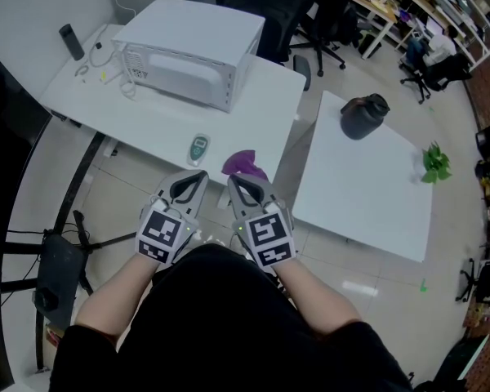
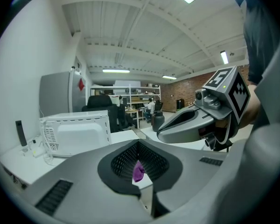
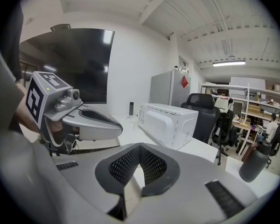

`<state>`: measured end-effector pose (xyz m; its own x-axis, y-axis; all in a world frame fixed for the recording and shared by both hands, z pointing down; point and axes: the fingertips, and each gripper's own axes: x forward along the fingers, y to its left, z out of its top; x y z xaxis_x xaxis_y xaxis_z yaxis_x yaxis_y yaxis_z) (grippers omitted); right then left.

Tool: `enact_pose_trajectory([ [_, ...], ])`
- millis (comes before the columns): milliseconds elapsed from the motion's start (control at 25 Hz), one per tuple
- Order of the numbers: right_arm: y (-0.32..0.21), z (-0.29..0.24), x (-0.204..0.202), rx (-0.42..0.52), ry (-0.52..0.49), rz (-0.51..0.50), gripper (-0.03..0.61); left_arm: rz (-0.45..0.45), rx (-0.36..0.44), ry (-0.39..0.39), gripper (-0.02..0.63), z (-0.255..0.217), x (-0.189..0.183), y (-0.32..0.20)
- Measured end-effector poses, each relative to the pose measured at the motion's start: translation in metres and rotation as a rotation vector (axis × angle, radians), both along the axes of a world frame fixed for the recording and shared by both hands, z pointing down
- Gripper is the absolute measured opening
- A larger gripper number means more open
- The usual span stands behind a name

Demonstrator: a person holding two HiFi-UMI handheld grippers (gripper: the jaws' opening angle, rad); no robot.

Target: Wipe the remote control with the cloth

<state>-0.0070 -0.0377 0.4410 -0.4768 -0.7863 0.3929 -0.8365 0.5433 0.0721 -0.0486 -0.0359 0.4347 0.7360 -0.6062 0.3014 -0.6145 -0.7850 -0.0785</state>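
Note:
A small white and teal remote control (image 1: 198, 148) lies on the white table (image 1: 167, 133) near its front edge. A crumpled purple cloth (image 1: 243, 164) rests just right of it, and shows through the left gripper's jaws as a purple cloth (image 2: 138, 171). My left gripper (image 1: 192, 181) and right gripper (image 1: 239, 183) hover side by side close to my body, short of the table edge. Both are shut with nothing held. The left gripper view shows the right gripper (image 2: 165, 133) beside it, and the right gripper view shows the left gripper (image 3: 116, 125).
A white microwave (image 1: 192, 51) stands at the back of the table, with a dark upright remote (image 1: 71, 42) and cables at the far left. A second white table (image 1: 367, 178) to the right holds a dark jug (image 1: 363, 116) and a small green plant (image 1: 435, 163). Office chairs stand behind.

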Motion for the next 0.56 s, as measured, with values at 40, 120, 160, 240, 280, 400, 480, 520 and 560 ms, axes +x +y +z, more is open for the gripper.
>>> enact_pose_trajectory([
  [40,0.0003,-0.0002,0.0003,0.001,0.001,-0.001,0.015,0.001,-0.001,0.000,0.000,0.0000,0.0008,0.0004],
  [120,0.0007,-0.0001,0.0006,0.001,0.004,-0.003,0.015,0.002,-0.001,-0.001,0.000,0.0003,0.0020,0.0009],
  [160,0.0007,0.0000,0.0007,0.000,0.005,-0.004,0.015,0.002,-0.001,-0.002,0.000,0.0006,0.0025,0.0008],
  [240,0.0005,-0.0001,0.0009,-0.001,0.006,-0.007,0.015,0.002,-0.002,-0.004,0.000,0.0010,0.0032,0.0003],
  [280,0.0003,-0.0003,0.0011,-0.001,0.007,-0.008,0.015,0.002,-0.002,-0.004,0.000,0.0011,0.0035,0.0000],
  [400,0.0002,-0.0002,0.0022,-0.001,0.011,-0.009,0.015,0.003,-0.004,-0.003,0.000,0.0011,0.0050,0.0006],
  [480,0.0002,-0.0002,0.0027,-0.003,0.013,-0.010,0.015,0.005,-0.005,-0.003,0.000,0.0009,0.0060,0.0012],
  [520,0.0002,-0.0004,0.0029,-0.003,0.014,-0.010,0.015,0.005,-0.006,-0.003,0.000,0.0008,0.0064,0.0014],
  [560,0.0002,-0.0006,0.0030,-0.004,0.014,-0.010,0.015,0.006,-0.006,-0.003,0.000,0.0008,0.0068,0.0016],
])
